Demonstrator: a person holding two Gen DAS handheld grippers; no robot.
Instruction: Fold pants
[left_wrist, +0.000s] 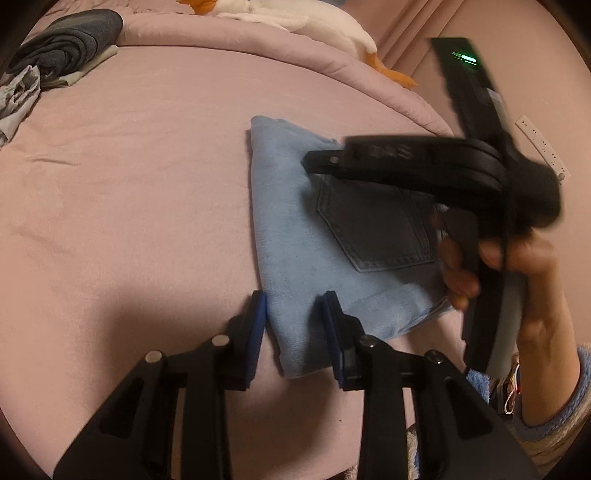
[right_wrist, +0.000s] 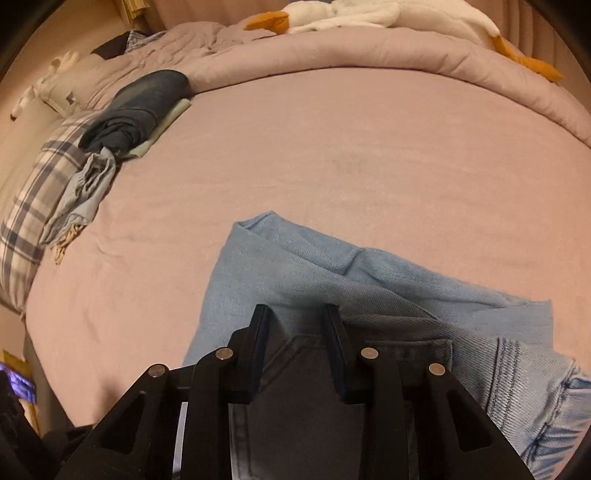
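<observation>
Left wrist view looks along the left gripper (left_wrist: 295, 325), whose blue-padded jaws stand apart with the near corner of the folded pants (left_wrist: 295, 236) lying between them; nothing is pinched. The pants, light blue denim folded into a compact bundle with a dark grey back pocket (left_wrist: 373, 221) facing up, lie on the pink bed (left_wrist: 129, 184) toward its right edge. Over the pocket hangs the right gripper (left_wrist: 314, 162), blurred, held by the person's right hand (left_wrist: 491, 266); from this side I cannot tell how its jaws stand.

Right wrist view settles that: the right gripper (right_wrist: 295, 317) has its jaws apart, tips close above the denim just past the pocket's top edge (right_wrist: 369, 343), gripping nothing. Whether the tips touch the cloth is unclear.

At the far left corner of the bed sits a pile of dark folded clothes (right_wrist: 140, 107), with a crumpled grey-blue garment (right_wrist: 88, 184) touching its near side and a plaid pillow (right_wrist: 40, 199) beside that. A rolled pink duvet (right_wrist: 369, 51) runs along the far edge, and a white plush goose (right_wrist: 369, 14) with orange bill and feet lies on top of it.
</observation>
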